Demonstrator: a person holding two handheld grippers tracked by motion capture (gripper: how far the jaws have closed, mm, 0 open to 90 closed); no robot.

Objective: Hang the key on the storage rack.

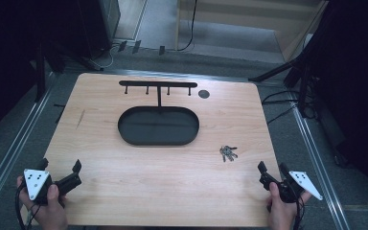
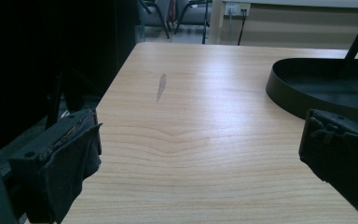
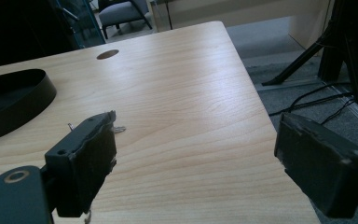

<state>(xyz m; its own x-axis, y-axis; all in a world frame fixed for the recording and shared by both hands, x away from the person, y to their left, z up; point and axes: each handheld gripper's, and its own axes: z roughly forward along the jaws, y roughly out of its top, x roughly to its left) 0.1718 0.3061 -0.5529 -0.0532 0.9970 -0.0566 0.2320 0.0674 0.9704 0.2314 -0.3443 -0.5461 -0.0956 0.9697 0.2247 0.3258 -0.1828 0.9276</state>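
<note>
The black oval tray (image 1: 158, 126) holds nothing, long axis three to nine. Keys (image 1: 228, 153) fan toward five o'clock. Your left gripper (image 1: 61, 168) and right gripper (image 1: 272, 168) gape wide, empty.

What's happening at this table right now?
A person holds the left gripper and the right gripper at the table's near corners, both open and empty. A bunch of keys lies on the wood nearest the right gripper, beside the black oval tray with its hook rack. Nothing is being handled yet.

Metal keys (image 1: 228, 153) lie flat right of tray (image 1: 124, 132).
</note>
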